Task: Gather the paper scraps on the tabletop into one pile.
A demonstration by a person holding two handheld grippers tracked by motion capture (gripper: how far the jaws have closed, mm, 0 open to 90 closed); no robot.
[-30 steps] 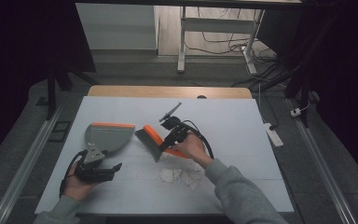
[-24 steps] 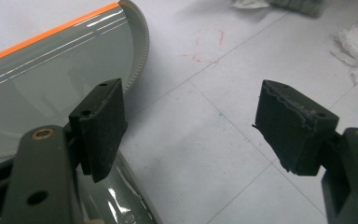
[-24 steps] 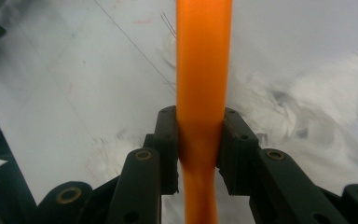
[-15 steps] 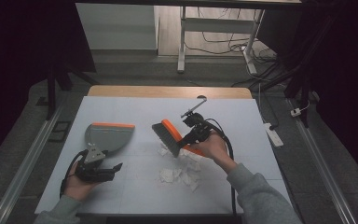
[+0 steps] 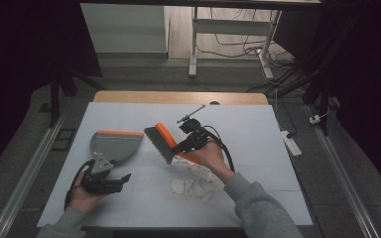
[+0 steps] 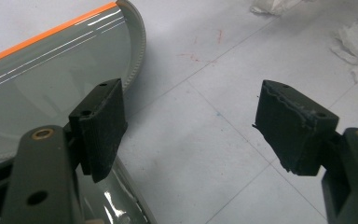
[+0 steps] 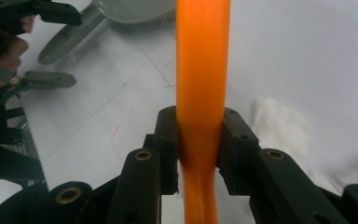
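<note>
While the right gripper (image 5: pixel 186 144) is clamped on the orange handle of the brush (image 5: pixel 161 143), held raised above the worktop (image 5: pixel 258 129), the left gripper (image 5: pixel 110 182) stands open and empty beside the grey dustpan (image 5: pixel 115 145). Crumpled tissue scraps (image 5: pixel 193 184) lie near the brush. Recommended: lower the bristles behind the scraps, sweep in short strokes toward the dustpan's orange lip, and steady the pan first.
</note>
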